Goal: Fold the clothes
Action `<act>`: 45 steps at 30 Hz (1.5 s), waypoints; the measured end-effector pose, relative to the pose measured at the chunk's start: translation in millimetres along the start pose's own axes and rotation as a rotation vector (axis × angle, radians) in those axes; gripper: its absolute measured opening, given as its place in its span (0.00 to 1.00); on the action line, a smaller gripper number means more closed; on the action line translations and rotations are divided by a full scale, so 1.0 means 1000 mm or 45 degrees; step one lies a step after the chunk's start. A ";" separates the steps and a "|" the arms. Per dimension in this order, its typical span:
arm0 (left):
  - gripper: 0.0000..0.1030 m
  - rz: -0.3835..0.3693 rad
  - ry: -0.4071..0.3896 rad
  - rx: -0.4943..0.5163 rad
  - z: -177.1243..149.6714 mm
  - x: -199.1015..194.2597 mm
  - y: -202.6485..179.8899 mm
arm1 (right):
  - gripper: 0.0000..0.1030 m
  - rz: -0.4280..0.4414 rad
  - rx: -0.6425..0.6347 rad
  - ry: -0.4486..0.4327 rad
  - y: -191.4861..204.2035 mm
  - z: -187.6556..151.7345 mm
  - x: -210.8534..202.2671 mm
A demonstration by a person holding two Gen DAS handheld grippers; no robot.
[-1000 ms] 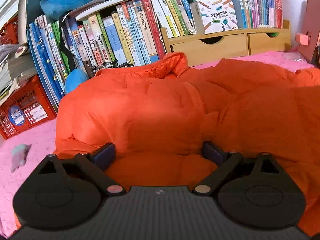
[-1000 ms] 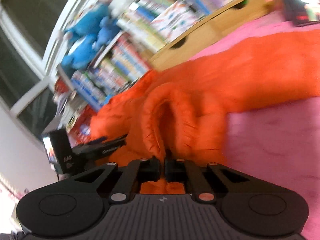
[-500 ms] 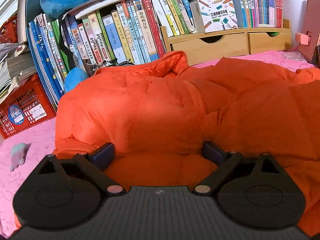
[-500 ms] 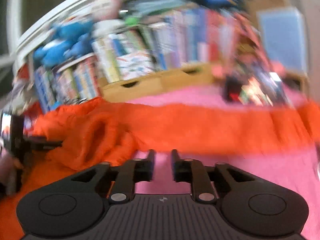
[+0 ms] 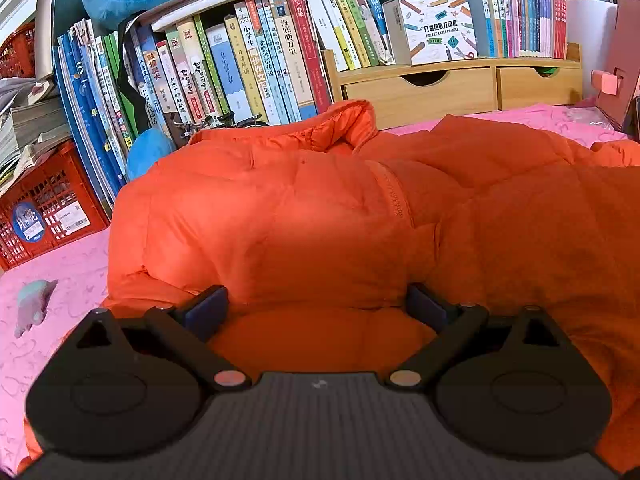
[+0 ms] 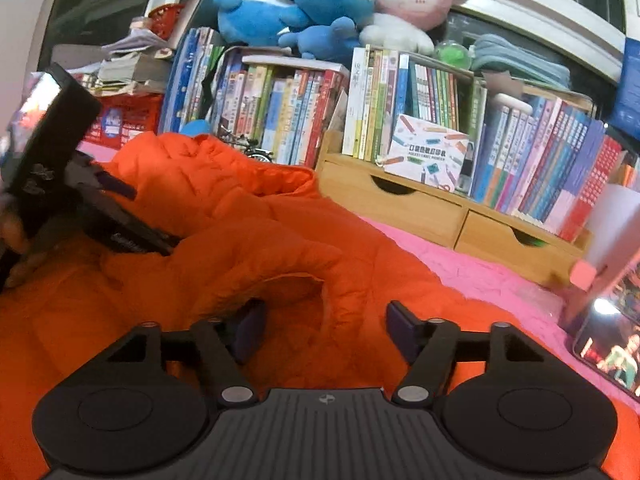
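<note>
right gripper (image 6: 326, 320) reopened (was shut) | left gripper (image 5: 318, 306) wide | both over orange jacket (image 5: 320, 216)

The jacket (image 5: 312, 216) is puffy quilted cloth with a slight sheen, stitched in soft panels. Under it the pink bedspread (image 5: 60, 276) looks matt and lightly textured with a faint pattern. The left gripper (image 5: 318, 306) is matt black plastic with a ribbed body; so is the right gripper (image 6: 326, 322). The drawers (image 6: 420, 204) are smooth pale wood. The crate (image 5: 44, 208) is glossy red plastic, and the toys (image 6: 328, 4) are fuzzy plush.
</note>
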State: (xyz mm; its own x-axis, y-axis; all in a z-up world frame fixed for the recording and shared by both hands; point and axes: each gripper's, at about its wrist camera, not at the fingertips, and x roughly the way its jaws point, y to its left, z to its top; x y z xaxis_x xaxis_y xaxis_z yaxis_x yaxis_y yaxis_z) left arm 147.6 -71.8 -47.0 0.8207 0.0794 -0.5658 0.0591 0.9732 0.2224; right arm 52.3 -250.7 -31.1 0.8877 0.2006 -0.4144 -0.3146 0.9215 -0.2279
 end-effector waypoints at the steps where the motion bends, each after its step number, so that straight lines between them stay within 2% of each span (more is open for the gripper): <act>1: 0.95 -0.001 0.001 -0.002 0.000 0.000 0.000 | 0.66 -0.037 -0.014 0.001 0.004 0.002 0.005; 5: 0.96 -0.012 0.009 -0.018 0.000 0.001 0.003 | 0.63 -0.368 -0.117 -0.055 0.009 0.002 0.012; 7: 0.96 -0.015 0.012 -0.023 0.000 0.001 0.004 | 0.61 -0.486 -0.092 -0.061 0.001 -0.002 0.008; 9: 0.97 -0.018 0.013 -0.025 0.001 0.001 0.004 | 0.61 -0.532 -0.054 -0.044 -0.014 -0.007 0.005; 12: 0.97 -0.018 0.013 -0.022 0.001 0.001 0.005 | 0.61 -0.511 -0.006 -0.019 -0.028 -0.013 0.002; 17: 0.97 -0.021 0.015 -0.024 0.002 0.001 0.004 | 0.63 -0.586 -0.014 -0.019 -0.027 -0.014 0.005; 20: 0.98 -0.042 0.019 -0.035 0.002 0.002 0.006 | 0.67 -0.608 0.111 0.007 -0.045 -0.015 0.004; 21: 0.99 -0.048 0.022 -0.039 0.002 0.002 0.007 | 0.65 -0.673 0.137 0.019 -0.052 -0.018 0.002; 23: 0.99 -0.054 0.029 -0.049 0.002 0.003 0.008 | 0.49 -0.801 0.197 0.045 -0.067 -0.023 -0.003; 25: 0.99 -0.059 0.031 -0.056 0.001 0.003 0.009 | 0.49 -0.882 0.364 0.074 -0.102 -0.033 -0.021; 26: 0.99 -0.058 0.031 -0.054 0.001 0.003 0.009 | 0.48 -0.769 0.500 0.057 -0.118 -0.038 -0.036; 28: 0.99 -0.054 0.030 -0.049 0.001 0.002 0.008 | 0.48 -0.456 0.665 -0.049 -0.133 -0.046 -0.061; 31: 0.99 -0.052 0.030 -0.046 0.001 0.002 0.008 | 0.48 -0.058 0.705 -0.120 -0.124 -0.045 -0.069; 33: 0.99 -0.052 0.029 -0.045 0.001 0.002 0.008 | 0.48 0.141 0.691 -0.115 -0.110 -0.038 -0.059; 35: 0.99 -0.053 0.030 -0.045 0.001 0.002 0.009 | 0.50 0.231 0.642 -0.086 -0.093 -0.029 -0.042; 40: 0.99 -0.057 0.032 -0.049 0.002 0.002 0.009 | 0.54 0.318 0.611 0.025 -0.077 -0.020 0.001; 41: 0.99 -0.058 0.032 -0.049 0.002 0.002 0.009 | 0.58 0.365 0.627 0.023 -0.077 -0.018 0.007; 42: 0.99 -0.059 0.033 -0.050 0.002 0.002 0.009 | 0.68 0.410 0.640 0.023 -0.075 -0.016 0.010; 43: 0.99 -0.059 0.033 -0.051 0.002 0.002 0.009 | 0.73 0.464 0.659 0.034 -0.074 -0.014 0.015; 44: 0.99 -0.060 0.033 -0.053 0.003 0.002 0.009 | 0.77 0.514 0.677 0.045 -0.073 -0.012 0.022; 45: 0.99 -0.061 0.034 -0.054 0.003 0.002 0.010 | 0.77 0.542 0.692 0.059 -0.073 -0.010 0.030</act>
State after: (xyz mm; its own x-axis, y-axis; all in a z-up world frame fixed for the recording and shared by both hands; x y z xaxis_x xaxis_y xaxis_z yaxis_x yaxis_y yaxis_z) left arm 151.3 -62.9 -43.9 0.8020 0.0377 -0.5961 0.0733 0.9843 0.1609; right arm 98.9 -315.0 -35.9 0.7053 0.5784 -0.4099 -0.4087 0.8042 0.4315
